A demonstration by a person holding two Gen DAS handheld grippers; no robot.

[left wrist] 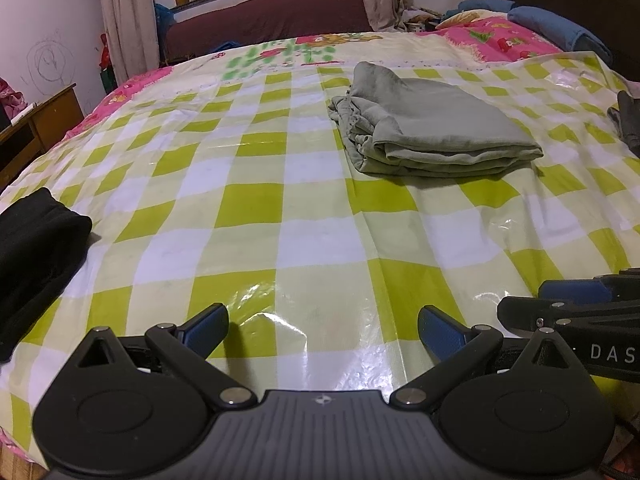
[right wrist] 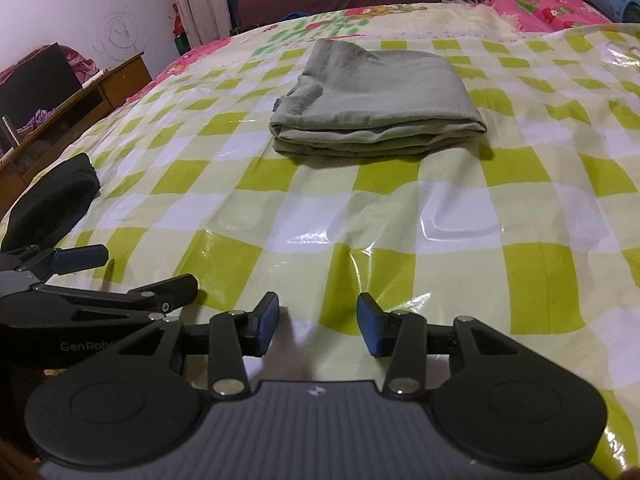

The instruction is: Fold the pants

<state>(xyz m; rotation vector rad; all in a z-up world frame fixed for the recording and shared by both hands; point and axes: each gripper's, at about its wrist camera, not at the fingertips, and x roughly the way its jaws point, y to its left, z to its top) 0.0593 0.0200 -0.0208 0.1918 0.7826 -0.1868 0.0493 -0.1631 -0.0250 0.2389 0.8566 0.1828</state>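
Observation:
The grey-green pants (left wrist: 428, 124) lie folded into a compact stack on the green-and-white checked plastic sheet (left wrist: 280, 208) that covers the bed; they also show in the right wrist view (right wrist: 372, 100). My left gripper (left wrist: 322, 330) is open and empty, low over the sheet near the front edge, well short of the pants. My right gripper (right wrist: 318, 322) is open and empty, also near the front edge. The two grippers sit side by side: the right one shows at the right edge of the left wrist view (left wrist: 576, 304), the left one at the left of the right wrist view (right wrist: 80, 280).
A black folded garment (left wrist: 36, 256) lies at the bed's left edge, also in the right wrist view (right wrist: 56, 200). Dark clothing (left wrist: 628, 120) lies at the right edge. Blue pillows (left wrist: 560, 28) and pink bedding lie at the head. A wooden cabinet (right wrist: 80, 96) stands left.

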